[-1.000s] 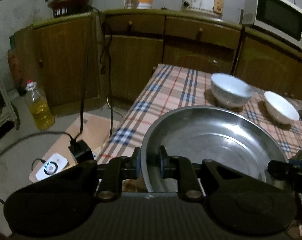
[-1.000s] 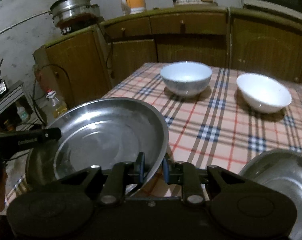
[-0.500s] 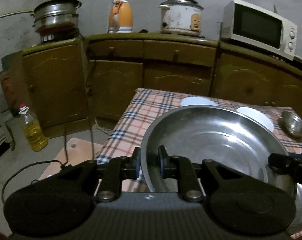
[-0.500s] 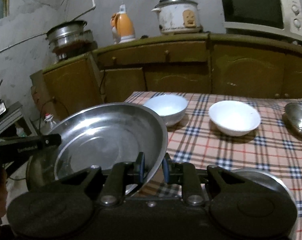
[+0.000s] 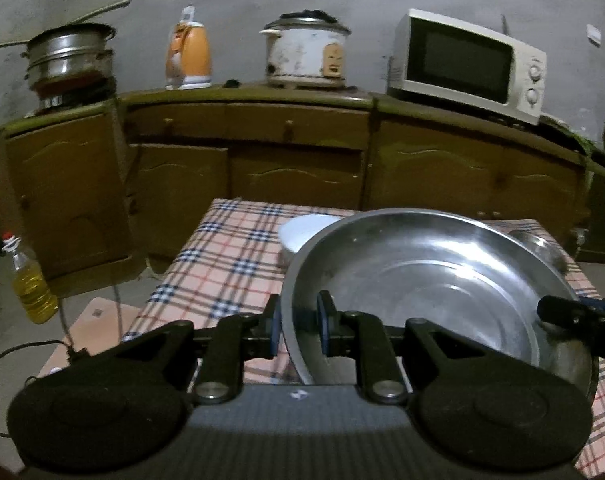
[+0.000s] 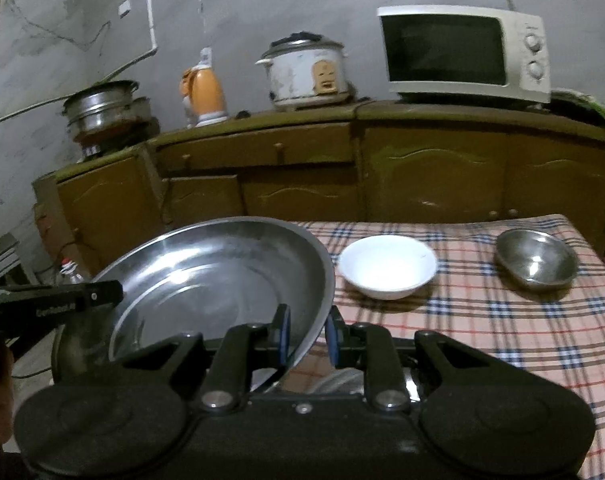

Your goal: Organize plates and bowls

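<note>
Left wrist view, nearest first: the left hand-held gripper (image 5: 298,330) is closed on the left rim of a large steel plate (image 5: 430,280), one blue-padded finger inside the rim and one outside. The plate is held level above the near part of a desk covered in a plaid cloth (image 5: 230,256). At the plate's right edge, the tip of the other tool reaches in.

Right wrist view: the right hand-held gripper (image 6: 307,336) is clamped on the opposite rim of the same plate (image 6: 222,280), so both tools carry it between them. Just beneath this gripper a sliver of another shiny steel dish (image 6: 334,384) shows, mostly hidden; what it is cannot be told for sure.

Farther along the desk, a white bowl (image 6: 387,266) sits alone just past the plate. Well apart from it, toward the far right corner, a small steel bowl (image 6: 536,260) also sits alone. The left view shows the edge of a white bowl (image 5: 306,232) peeking out behind the plate; whether it is the same one is unclear.

Judging by this, the task looks early to midway: the big plate is in the air and not yet set down, and the bowls are spread out singly, not stacked or grouped.

Beyond the desk stand wooden cabinets (image 6: 422,176) carrying a rice cooker (image 6: 306,74) and a microwave (image 6: 464,52).
</note>
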`<state>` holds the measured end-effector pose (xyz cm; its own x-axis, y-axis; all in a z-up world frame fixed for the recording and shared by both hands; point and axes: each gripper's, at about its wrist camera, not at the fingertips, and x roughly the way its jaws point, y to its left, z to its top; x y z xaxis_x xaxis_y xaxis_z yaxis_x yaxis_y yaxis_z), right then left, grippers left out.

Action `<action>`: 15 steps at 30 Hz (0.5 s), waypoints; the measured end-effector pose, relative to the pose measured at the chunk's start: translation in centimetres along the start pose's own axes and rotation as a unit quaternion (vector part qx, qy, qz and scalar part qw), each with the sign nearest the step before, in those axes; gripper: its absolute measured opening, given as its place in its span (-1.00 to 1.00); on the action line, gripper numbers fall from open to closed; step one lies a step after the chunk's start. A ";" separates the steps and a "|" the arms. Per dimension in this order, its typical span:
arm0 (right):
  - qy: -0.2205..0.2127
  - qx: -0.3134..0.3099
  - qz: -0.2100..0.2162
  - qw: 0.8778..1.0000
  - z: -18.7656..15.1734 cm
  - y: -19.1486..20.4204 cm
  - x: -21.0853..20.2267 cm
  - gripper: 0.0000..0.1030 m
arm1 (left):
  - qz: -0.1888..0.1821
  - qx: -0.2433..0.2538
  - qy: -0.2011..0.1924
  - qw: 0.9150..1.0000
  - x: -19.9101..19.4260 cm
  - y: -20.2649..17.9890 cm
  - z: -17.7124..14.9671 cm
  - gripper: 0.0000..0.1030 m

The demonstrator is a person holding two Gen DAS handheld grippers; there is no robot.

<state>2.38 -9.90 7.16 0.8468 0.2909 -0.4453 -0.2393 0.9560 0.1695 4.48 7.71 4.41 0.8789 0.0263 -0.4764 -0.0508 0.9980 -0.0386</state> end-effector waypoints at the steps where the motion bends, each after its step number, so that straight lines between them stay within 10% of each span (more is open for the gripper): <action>1: -0.002 0.004 -0.003 1.000 0.0 -0.5 -0.3 -0.52 | -0.003 0.002 -0.001 1.000 0.0 -0.4 0.0 -0.63; 15: -0.023 0.040 -0.047 0.998 -0.6 -6.2 -3.9 -0.52 | -0.047 0.028 0.001 0.998 -0.1 -5.9 -0.2 -0.63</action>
<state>0.27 -16.91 7.30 0.8852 0.1960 -0.4219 -0.1202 0.9725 0.1994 4.63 1.85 4.55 0.8772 -0.0676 -0.4753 0.0586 0.9977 -0.0338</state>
